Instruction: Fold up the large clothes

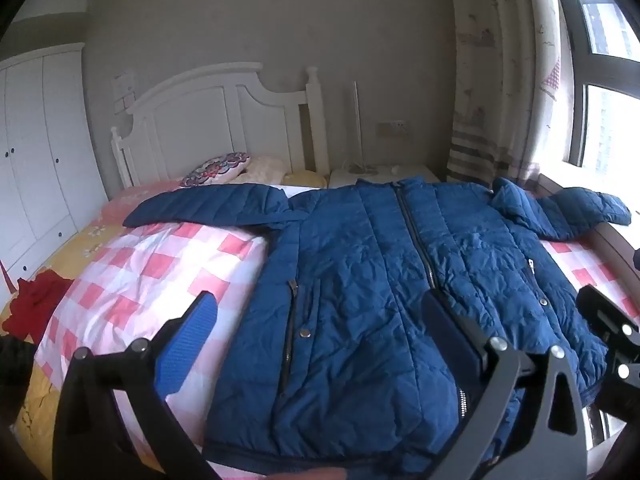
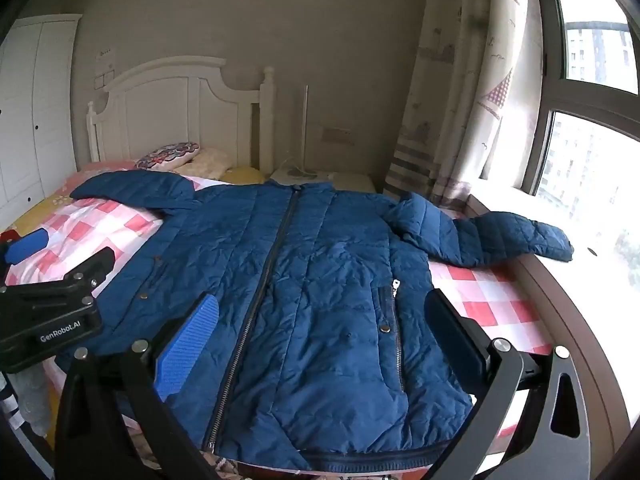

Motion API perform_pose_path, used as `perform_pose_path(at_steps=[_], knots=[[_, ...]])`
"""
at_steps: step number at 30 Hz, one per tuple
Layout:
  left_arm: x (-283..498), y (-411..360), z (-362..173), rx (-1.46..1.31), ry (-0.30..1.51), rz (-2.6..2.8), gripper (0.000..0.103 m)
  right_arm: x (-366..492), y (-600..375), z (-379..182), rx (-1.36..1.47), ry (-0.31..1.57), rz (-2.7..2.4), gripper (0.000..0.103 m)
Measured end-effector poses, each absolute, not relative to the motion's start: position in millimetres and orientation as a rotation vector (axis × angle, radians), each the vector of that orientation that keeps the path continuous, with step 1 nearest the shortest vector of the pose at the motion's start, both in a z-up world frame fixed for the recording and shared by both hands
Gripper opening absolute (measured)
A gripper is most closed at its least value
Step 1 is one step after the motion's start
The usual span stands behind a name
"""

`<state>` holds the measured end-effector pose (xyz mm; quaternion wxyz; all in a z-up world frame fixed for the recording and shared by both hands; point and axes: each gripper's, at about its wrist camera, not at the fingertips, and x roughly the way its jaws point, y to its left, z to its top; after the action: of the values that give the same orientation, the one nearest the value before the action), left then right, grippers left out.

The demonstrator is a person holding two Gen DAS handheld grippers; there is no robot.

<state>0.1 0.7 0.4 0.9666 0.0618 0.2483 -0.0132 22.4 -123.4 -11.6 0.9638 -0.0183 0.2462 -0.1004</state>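
Both grippers are hanging out over the near hem with nothing in them. The left gripper [image 1: 320, 340] is sitting with its blue-padded fingers [image 1: 188, 344] spread wide, above the hem's left half, and the right gripper [image 2: 324, 340] is doing the same over the right half, jaws wide apart, not gripping any fabric. Under them the puffy blue quilted zip-up jacket [image 1: 380, 280] is lying flat, front side up and zipped, on the pink-and-white checked duvet [image 1: 152, 276], collar pointing away. Its sleeves are sticking out to both sides, the right one [image 2: 516, 236] reaching onto the window ledge [image 2: 600, 280]. Off the left edge a red garment [image 1: 36, 300] is lying bunched up. Further back, a patterned round cushion [image 1: 218, 168] is resting near the white wooden headboard [image 1: 212, 120], with a patterned curtain [image 2: 460, 100] hanging at the right.
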Motion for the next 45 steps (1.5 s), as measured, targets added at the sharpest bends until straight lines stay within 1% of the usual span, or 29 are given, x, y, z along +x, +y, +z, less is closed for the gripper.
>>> perform_pose_path(at_steps=[6,7,45], knots=[[-5,0,3,0.107,0.492,-0.009,0.101,24,-128,-12,-0.012,0.512,-0.198,0.099],[1,4,-1,0.098,0.528,-0.035,0.101,24,-128,-12,-0.012,0.513,-0.197,0.099],[1,5,-3,0.112,0.530,-0.036,0.101,26,-117,-22,0.000,0.519,-0.179,0.099]])
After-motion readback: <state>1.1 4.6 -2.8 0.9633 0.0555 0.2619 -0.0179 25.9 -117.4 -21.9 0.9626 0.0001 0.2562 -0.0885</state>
